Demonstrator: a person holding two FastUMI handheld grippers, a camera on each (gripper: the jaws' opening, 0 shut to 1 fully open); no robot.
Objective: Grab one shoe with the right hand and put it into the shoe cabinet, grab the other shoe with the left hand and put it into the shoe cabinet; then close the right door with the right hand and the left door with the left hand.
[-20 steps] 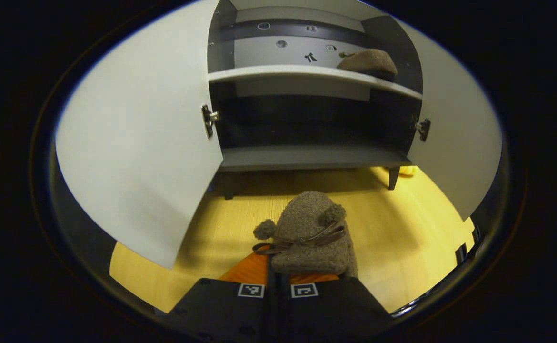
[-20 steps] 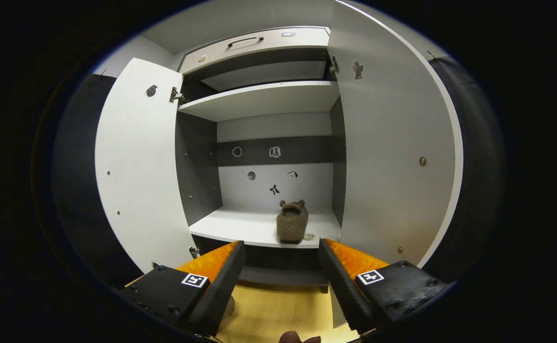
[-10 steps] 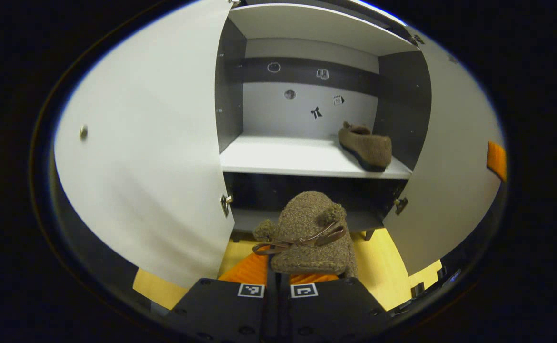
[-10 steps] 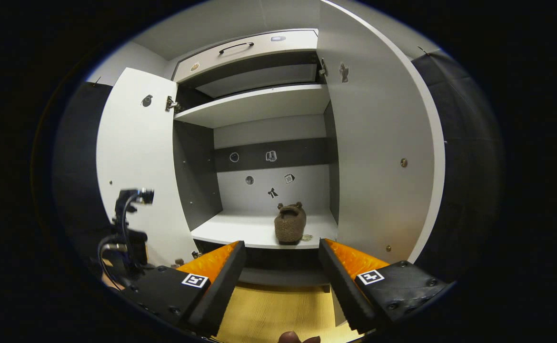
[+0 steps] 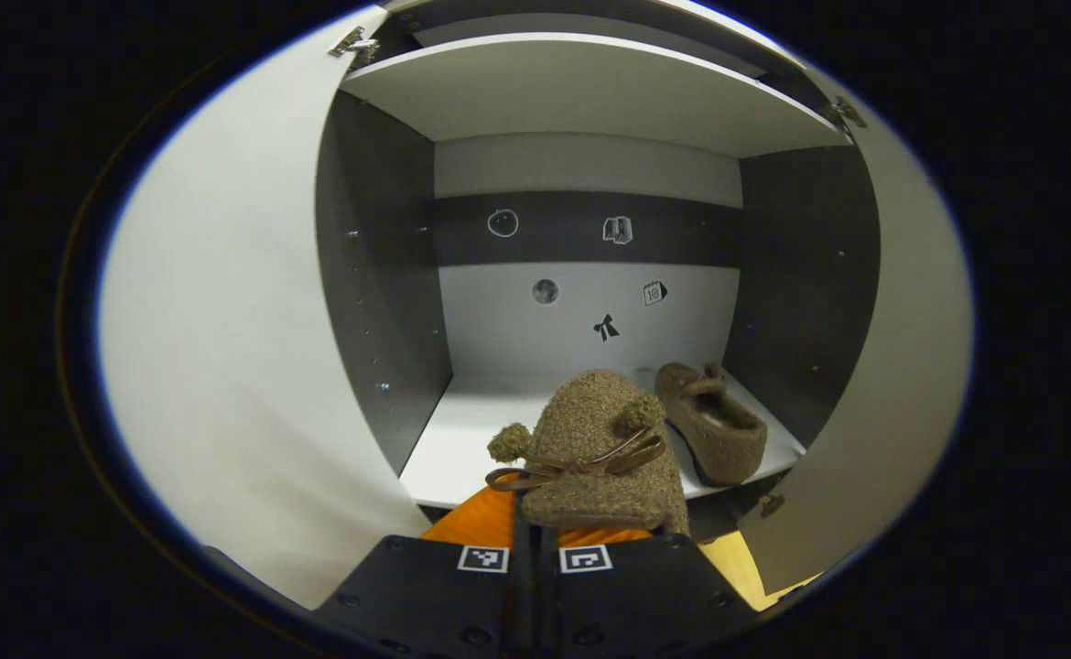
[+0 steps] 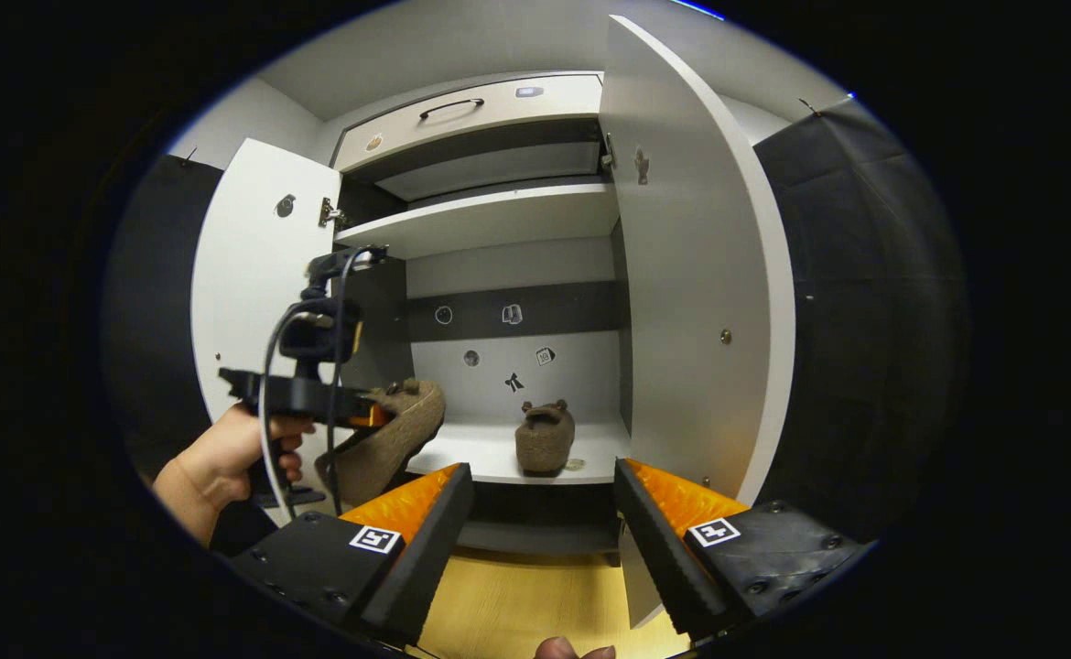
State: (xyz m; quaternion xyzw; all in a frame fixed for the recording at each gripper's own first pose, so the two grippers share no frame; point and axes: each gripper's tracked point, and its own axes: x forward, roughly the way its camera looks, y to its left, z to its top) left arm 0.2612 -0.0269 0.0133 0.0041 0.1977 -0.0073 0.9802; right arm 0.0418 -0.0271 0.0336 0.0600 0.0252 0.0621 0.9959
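- The left gripper [image 5: 535, 540] is clamping a fuzzy brown shoe [image 5: 590, 453] by its heel end, with its two fingers pressed together on it and the toe pointing into the shoe cabinet [image 5: 380, 275]
- In the right gripper view that same left gripper [image 6: 366, 416] is showing farther off, a hand [image 6: 224, 453] gripping its handle and the held shoe [image 6: 389, 439] hanging in the air just in front of the middle shelf [image 6: 499, 453], not yet resting on it
- The other shoe [image 5: 714, 421] is already sitting on that shelf [image 5: 444, 458], towards the right side, toe towards the back wall; in the right gripper view it [image 6: 545, 437] is standing near the shelf's front edge
- The right gripper [image 6: 545, 522] is hanging back from the cabinet with its jaws spread wide and nothing between them, above the yellow wooden floor [image 6: 517, 604]
- Both doors are standing open: the left door [image 6: 252, 302] is swung out behind the held gripper, and the right door [image 6: 691, 275] is jutting forward, edge-on to the right gripper
- Small stickers [image 5: 604, 327] are dotting the back panel of the cabinet
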